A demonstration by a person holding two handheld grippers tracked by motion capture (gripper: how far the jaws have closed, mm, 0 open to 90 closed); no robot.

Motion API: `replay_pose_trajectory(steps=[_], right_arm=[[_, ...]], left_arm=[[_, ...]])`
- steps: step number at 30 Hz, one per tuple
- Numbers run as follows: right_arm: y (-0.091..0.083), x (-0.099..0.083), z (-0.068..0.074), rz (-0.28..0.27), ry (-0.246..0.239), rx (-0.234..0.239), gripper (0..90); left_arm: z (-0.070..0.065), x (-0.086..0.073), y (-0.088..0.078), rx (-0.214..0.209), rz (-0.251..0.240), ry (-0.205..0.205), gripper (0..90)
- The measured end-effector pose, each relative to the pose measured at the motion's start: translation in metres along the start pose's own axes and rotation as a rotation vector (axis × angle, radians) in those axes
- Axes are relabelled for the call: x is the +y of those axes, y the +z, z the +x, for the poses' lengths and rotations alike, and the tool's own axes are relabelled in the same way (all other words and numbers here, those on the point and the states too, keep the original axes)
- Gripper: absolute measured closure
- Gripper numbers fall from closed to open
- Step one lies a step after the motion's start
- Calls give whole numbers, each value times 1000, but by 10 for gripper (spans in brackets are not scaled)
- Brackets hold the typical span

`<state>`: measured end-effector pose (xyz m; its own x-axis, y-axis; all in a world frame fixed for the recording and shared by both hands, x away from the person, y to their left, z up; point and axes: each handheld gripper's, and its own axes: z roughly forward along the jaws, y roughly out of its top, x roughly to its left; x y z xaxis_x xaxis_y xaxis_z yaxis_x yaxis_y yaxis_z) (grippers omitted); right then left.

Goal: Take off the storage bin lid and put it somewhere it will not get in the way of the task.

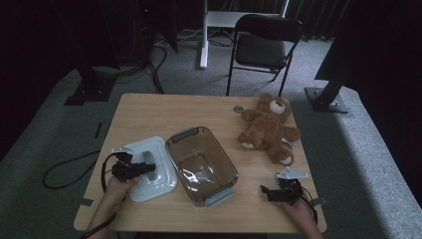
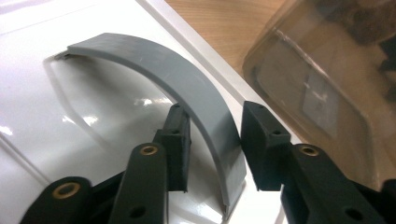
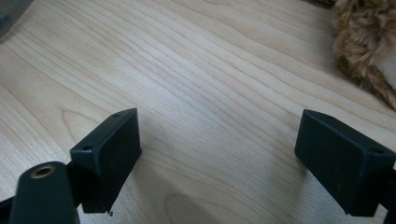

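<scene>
we straddle the lid's (image 1: 149,167) handle (image 2: 187,98) with the left gripper (image 2: 212,135), pads apart, not yet pinching, ready to lift it onto the box (image 1: 201,164); the right gripper (image 3: 219,154) rests wide open.

- A brown teddy bear (image 1: 267,128) lies on the table (image 1: 149,112) near its far right corner, head toward the far edge, legs toward the right edge.
- A small round grey disc (image 1: 238,109) lies on the table just beside the bear, on its left, close to the far edge.
- A black folding chair (image 1: 263,45) stands on the grey carpet (image 1: 50,134) beyond the table's far edge.
- A white stand (image 1: 204,37) rises from the carpet left of the chair.
- Black frame posts with foot plates (image 1: 326,97) stand off the table's far corners, left and right.
- A black cable (image 1: 64,169) loops on the carpet off the table's left edge.
</scene>
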<state>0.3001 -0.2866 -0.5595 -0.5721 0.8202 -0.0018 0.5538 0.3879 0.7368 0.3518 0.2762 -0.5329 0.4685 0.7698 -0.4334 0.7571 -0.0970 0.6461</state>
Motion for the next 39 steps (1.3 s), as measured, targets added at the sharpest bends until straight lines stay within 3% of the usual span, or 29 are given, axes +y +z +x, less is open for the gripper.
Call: replay_pose_trajectory(steps=[7,10,13,15,17,20,22,27,28,39], right_arm=[[0,0,0,0,0,0,134],[0,0,0,0,0,0,133],[0,0,0,0,0,0,134],[0,0,0,1,0,0,133],[0,0,0,0,0,0,133],[0,0,0,0,1,0,133],[0,0,0,1,0,0,133],[0,0,0,1,1,0,134],[0,0,0,1,1,0,134],[0,1,1,13,6,-7,129]], left_arm=[[-1,-2,0,45,17,8,432],[-3,-2,-4,40,26,7,392],[-7,-3,-9,58,8,44,298],[-9,-4,-12,84,-6,60,283],[-10,-5,-14,91,-7,74,190],[-12,-8,-18,115,-33,101,182],[-13,-10,-19,135,-25,126,97],[-15,-15,-25,183,-6,150,88],[-15,-16,-26,184,5,154,1],[-20,-32,-41,288,-19,199,6]])
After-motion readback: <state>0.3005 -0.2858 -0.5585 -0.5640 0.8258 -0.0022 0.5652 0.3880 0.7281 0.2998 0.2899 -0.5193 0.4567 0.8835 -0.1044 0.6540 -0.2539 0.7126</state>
